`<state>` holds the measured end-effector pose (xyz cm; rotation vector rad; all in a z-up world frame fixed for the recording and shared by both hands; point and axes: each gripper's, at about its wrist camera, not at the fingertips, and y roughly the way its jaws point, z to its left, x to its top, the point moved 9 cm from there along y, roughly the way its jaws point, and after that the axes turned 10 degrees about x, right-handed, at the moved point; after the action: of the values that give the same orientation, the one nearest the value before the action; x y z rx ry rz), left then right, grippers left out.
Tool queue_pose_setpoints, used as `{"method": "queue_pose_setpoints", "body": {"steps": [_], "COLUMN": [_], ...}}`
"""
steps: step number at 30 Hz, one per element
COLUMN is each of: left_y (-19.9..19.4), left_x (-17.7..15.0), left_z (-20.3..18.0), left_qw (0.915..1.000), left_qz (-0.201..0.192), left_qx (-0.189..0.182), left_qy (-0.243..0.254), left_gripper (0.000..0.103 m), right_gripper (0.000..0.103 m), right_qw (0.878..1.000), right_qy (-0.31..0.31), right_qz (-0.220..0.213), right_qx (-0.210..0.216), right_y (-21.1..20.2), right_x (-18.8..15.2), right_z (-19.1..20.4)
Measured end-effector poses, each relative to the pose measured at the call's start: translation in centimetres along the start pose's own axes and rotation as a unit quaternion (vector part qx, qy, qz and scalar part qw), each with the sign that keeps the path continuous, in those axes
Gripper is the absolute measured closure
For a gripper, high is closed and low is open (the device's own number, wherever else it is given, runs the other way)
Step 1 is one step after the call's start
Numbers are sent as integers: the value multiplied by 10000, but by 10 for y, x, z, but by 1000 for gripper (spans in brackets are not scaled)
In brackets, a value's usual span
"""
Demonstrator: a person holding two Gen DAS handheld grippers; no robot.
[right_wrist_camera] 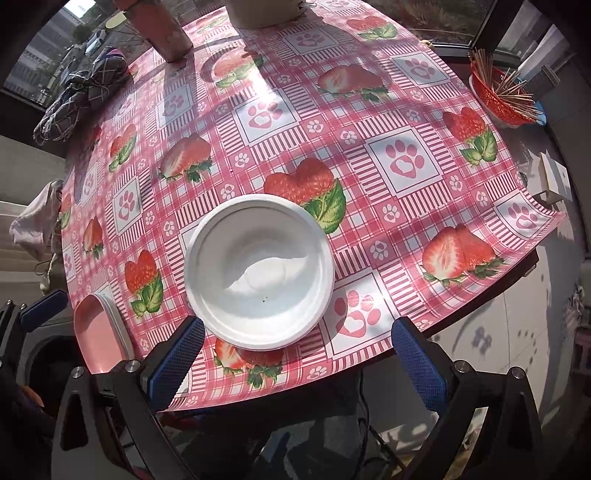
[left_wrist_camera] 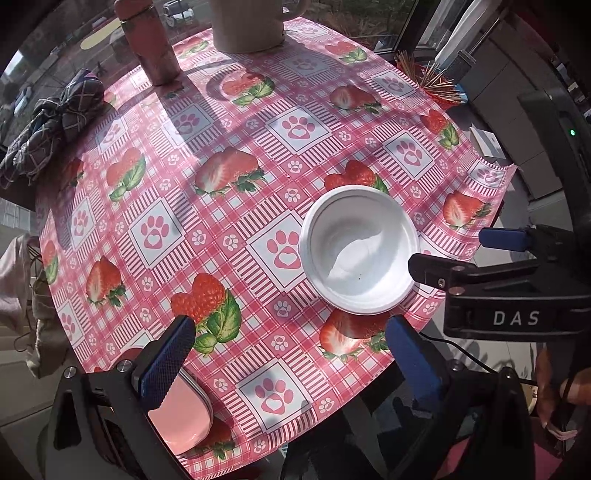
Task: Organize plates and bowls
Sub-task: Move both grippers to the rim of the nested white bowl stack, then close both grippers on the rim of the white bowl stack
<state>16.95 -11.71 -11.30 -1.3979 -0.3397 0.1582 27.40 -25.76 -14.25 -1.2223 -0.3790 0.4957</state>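
A white empty bowl (left_wrist_camera: 360,249) (right_wrist_camera: 258,273) sits upright on the strawberry-patterned tablecloth (left_wrist_camera: 229,229) near the table's front edge. My right gripper (right_wrist_camera: 297,363) is open just short of the bowl's near rim, its fingers wider than the bowl. In the left wrist view the right gripper (left_wrist_camera: 445,251) reaches in from the right beside the bowl. A pink plate (left_wrist_camera: 188,410) (right_wrist_camera: 96,336) lies at the front left edge, with white rims of other plates under it. My left gripper (left_wrist_camera: 291,363) is open and holds nothing, its left finger over the pink plate.
At the far side stand a beige mug (left_wrist_camera: 247,22) and a reddish bottle (left_wrist_camera: 151,48). A plaid cloth bundle (left_wrist_camera: 55,122) lies at the left edge. A red basket of sticks (right_wrist_camera: 502,96) and a small white box (right_wrist_camera: 554,181) sit off the right edge.
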Motion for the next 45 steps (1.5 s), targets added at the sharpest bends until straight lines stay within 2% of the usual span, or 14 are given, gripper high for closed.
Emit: {"method": "queue_pose_setpoints", "body": {"steps": [27, 36, 45], "left_y": [12, 27, 51], "left_x": [4, 5, 12], "left_z": [-1, 0, -1], "left_qw": [9998, 9991, 9974], "left_qz": [172, 362, 530], "left_qx": [15, 36, 234], "left_qy": [-108, -222, -419], "left_gripper": [0, 0, 0], "right_gripper": [2, 2, 2], "right_qw": [9999, 9997, 9993], "right_qy": [39, 64, 13], "right_qz": [120, 242, 340], "right_qx": [-30, -38, -136], "right_y": [5, 13, 22], "right_x": [3, 0, 10], "right_z": [-12, -18, -30]}}
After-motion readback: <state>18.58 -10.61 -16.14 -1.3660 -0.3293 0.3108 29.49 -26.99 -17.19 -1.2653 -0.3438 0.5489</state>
